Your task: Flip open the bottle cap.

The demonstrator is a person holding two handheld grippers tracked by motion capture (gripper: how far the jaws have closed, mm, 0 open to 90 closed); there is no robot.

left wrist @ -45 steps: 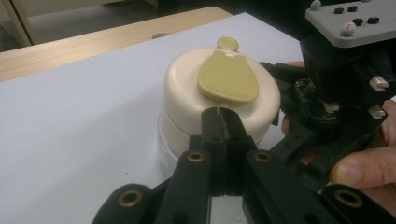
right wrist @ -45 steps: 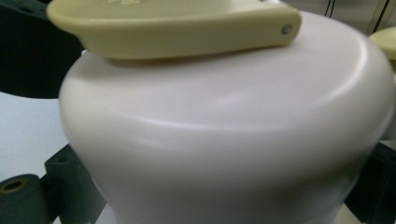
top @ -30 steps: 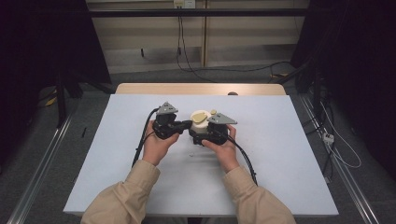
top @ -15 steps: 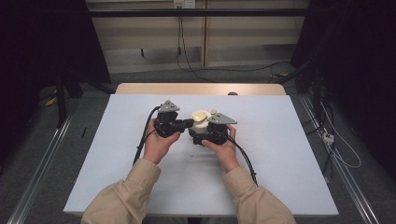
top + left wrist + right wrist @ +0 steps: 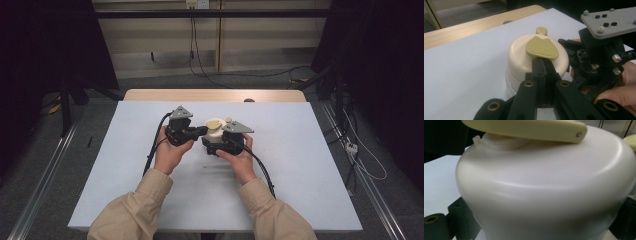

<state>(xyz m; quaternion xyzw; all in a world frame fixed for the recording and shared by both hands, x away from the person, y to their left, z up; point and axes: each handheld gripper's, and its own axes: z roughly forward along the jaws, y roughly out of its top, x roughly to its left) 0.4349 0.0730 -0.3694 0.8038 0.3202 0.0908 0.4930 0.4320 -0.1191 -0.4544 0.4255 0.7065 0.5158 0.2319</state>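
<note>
My left fingers (image 5: 543, 65) are pressed together against the cream container (image 5: 215, 131), whose olive flap (image 5: 541, 47) lies just above their tips. My right gripper (image 5: 226, 144) crowds the container's near side, its body blocking any way between my hands. The white tabletop (image 5: 300, 165) lies bare to either side and behind, so there my hands could pass freely.

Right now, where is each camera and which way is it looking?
High view: above the person's side, looking forward and down at the table; forearms, both hands show.
Left gripper view: on the left gripper, facing the cream container; shut jaws under its olive lid tab.
Right gripper view: on the right gripper, facing the container's wall.
All share the container.
</note>
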